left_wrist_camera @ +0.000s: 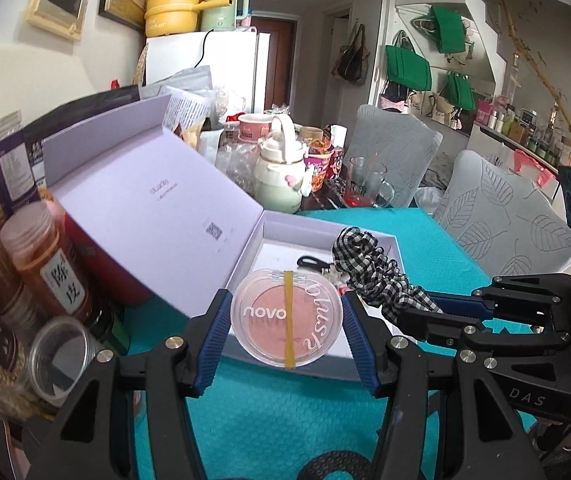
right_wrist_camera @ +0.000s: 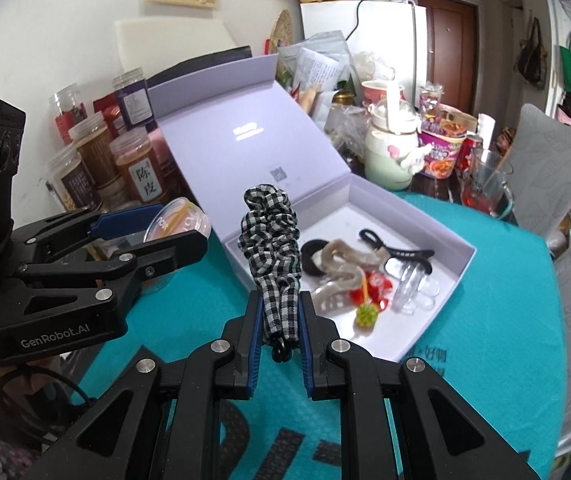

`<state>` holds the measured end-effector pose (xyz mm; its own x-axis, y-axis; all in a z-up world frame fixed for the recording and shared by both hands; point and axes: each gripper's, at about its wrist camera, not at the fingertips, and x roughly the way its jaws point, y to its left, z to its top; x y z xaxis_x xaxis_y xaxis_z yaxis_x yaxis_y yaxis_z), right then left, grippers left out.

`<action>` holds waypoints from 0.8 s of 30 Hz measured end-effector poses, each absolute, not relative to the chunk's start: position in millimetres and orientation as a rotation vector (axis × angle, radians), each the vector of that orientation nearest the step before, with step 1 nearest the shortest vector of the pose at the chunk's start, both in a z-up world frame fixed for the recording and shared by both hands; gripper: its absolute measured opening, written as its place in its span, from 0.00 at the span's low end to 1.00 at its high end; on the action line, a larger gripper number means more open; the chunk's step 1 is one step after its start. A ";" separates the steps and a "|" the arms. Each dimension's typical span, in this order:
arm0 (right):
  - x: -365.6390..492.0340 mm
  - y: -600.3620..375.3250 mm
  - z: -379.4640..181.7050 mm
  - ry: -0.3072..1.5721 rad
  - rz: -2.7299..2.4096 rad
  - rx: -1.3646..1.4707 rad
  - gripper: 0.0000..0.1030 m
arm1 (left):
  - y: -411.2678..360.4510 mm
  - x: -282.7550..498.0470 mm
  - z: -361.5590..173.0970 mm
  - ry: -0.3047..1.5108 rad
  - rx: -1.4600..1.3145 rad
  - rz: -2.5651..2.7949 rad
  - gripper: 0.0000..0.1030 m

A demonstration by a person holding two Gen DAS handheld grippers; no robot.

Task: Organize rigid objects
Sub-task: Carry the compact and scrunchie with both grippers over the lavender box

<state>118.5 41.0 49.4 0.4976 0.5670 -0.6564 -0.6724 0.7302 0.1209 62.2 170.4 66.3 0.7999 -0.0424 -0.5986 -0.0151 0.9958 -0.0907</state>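
My left gripper (left_wrist_camera: 286, 312) is shut on a round clear blush compact (left_wrist_camera: 286, 317) with a pink pan and a yellow rubber band, held above the near edge of the open white box (left_wrist_camera: 269, 236). It also shows in the right wrist view (right_wrist_camera: 177, 220). My right gripper (right_wrist_camera: 279, 316) is shut on a black-and-white checked scrunchie (right_wrist_camera: 271, 232), held upright in front of the box (right_wrist_camera: 457, 280). The scrunchie also shows in the left wrist view (left_wrist_camera: 369, 268). Inside the box lie hair ties, clips and small ornaments (right_wrist_camera: 349, 276).
Spice jars (right_wrist_camera: 137, 168) and packets stand left of the box. A green-and-white bottle (right_wrist_camera: 389, 152), noodle cups and a glass mug (right_wrist_camera: 485, 188) crowd the table's back. Leaf-patterned chairs (left_wrist_camera: 517, 220) stand to the right. The teal table mat (left_wrist_camera: 285, 408) lies below my grippers.
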 end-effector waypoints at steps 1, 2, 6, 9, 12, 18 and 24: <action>120.6 40.8 51.0 0.729 0.753 -0.158 0.16 | 169.7 65.6 68.7 0.638 -0.087 -0.016 0.53; 124.0 40.0 52.9 0.725 0.751 -0.156 0.16 | 169.1 69.4 71.1 0.632 -0.081 -0.016 0.53; 138.4 36.1 57.6 0.718 0.739 -0.152 0.16 | 166.9 85.9 78.1 0.619 -0.064 -0.022 0.53; 148.8 31.4 61.2 0.710 0.730 -0.146 0.16 | 165.5 99.0 80.7 0.612 -0.051 -0.027 0.53; 159.5 27.2 64.4 0.703 0.719 -0.140 0.16 | 162.4 110.9 85.0 0.599 -0.034 -0.027 0.53; 183.7 18.8 71.5 0.694 0.695 -0.135 0.16 | 155.9 136.6 90.3 0.573 -0.004 -0.045 0.53; 204.9 17.5 68.2 0.706 0.681 -0.134 0.16 | 151.8 163.9 79.1 0.596 -0.009 -0.054 0.53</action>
<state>204.9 17.5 68.2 0.5575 0.5311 -0.6381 -0.6185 0.7784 0.1075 163.9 151.8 79.1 0.8260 -0.0531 -0.5611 0.0480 0.9986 -0.0238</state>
